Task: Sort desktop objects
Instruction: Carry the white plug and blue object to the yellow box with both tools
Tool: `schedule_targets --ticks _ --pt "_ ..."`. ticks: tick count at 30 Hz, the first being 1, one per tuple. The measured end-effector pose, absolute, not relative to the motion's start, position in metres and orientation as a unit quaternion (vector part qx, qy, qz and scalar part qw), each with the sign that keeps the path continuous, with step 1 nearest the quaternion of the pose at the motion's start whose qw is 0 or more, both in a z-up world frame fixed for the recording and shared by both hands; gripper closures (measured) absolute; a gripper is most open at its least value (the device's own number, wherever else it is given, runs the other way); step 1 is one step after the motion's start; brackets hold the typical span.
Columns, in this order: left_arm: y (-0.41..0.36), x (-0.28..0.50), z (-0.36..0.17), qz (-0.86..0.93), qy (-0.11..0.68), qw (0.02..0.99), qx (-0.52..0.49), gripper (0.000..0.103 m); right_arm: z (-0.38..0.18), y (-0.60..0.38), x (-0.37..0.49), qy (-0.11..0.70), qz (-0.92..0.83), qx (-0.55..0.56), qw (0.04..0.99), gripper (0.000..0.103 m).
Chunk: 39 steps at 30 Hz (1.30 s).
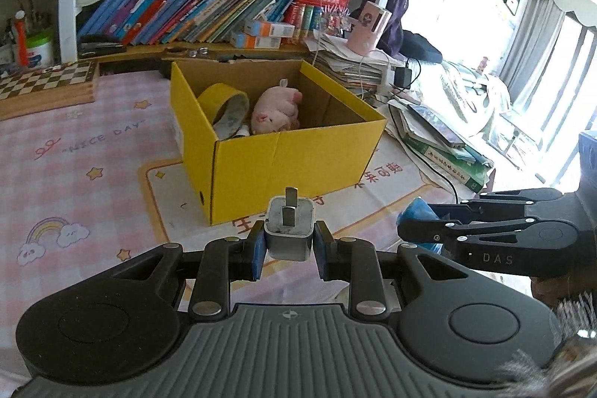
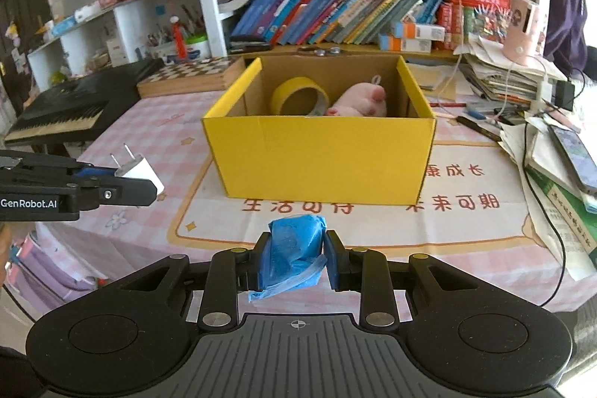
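Left wrist view: the left gripper (image 1: 289,247) is pinching one white plug adapter (image 1: 288,230), its two prongs pointing up, held above the counter (image 1: 93,152) just short of one yellow cardboard box (image 1: 283,159). The open box holds two items in plain view — one roll of yellow tape (image 1: 223,107) leaning on the left wall and one pink plush toy (image 1: 276,110) beside it. The right gripper (image 1: 414,230) enters from the right with a blue item between its fingers.

Right wrist view: the right gripper (image 2: 296,258) is clamped on one crumpled blue bag (image 2: 294,248), possibly thin plastic — the material is unclear. The box (image 2: 321,163) stands ahead on the counter (image 2: 156,122), tape (image 2: 298,96) and plush (image 2: 360,101) inside. The left gripper (image 2: 128,179) shows at left with the adapter (image 2: 140,170).
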<state>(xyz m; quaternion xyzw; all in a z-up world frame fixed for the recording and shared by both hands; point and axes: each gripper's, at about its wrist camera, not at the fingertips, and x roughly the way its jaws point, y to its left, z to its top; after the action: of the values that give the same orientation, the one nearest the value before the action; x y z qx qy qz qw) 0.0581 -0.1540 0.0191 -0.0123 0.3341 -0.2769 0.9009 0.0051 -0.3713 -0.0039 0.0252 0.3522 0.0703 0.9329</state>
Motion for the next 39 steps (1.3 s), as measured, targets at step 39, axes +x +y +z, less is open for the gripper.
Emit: schedule_targets --ticks 39 --pt "-0.238 0.222 0.017 -0.291 0.315 0.899 0.090 0.079 0.012 -0.410 0.179 0.336 0.114 -0.043 0.934 0.074"
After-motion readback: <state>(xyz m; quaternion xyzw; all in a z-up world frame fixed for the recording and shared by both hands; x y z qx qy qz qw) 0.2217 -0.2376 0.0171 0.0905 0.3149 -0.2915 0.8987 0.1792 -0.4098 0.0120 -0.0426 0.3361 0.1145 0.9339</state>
